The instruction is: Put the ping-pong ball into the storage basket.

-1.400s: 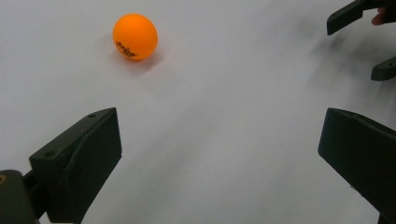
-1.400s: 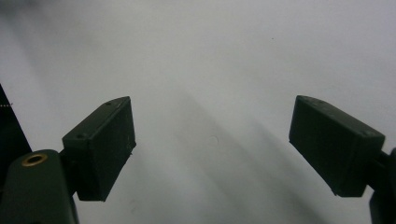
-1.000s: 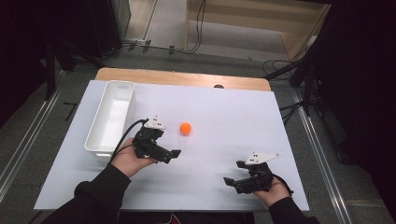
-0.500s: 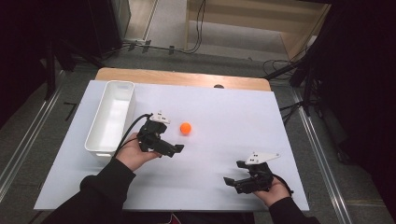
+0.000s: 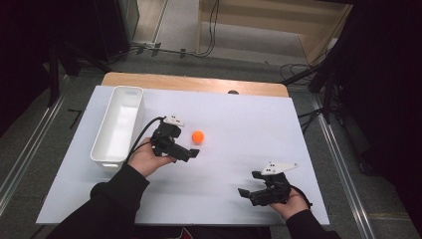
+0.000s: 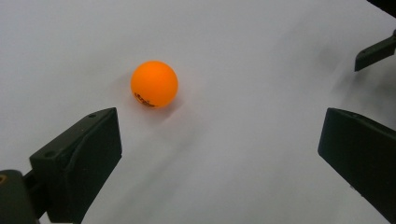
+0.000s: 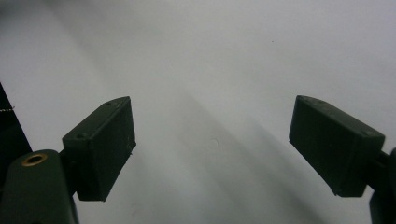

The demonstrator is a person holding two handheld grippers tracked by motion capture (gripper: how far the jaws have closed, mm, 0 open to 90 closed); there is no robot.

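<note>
While the white table (image 5: 229,174) stretched under everything, a long white bin (image 5: 118,127) stood empty along its left side. Just right of the bin, the left gripper (image 5: 191,153) hovered with its jaws spread wide, nothing between them. Near the front right edge, the right gripper (image 5: 247,195) likewise gaped empty. Smallest, the orange ball (image 5: 198,136) lay on the table just beyond the left gripper's tips, untouched.
</note>
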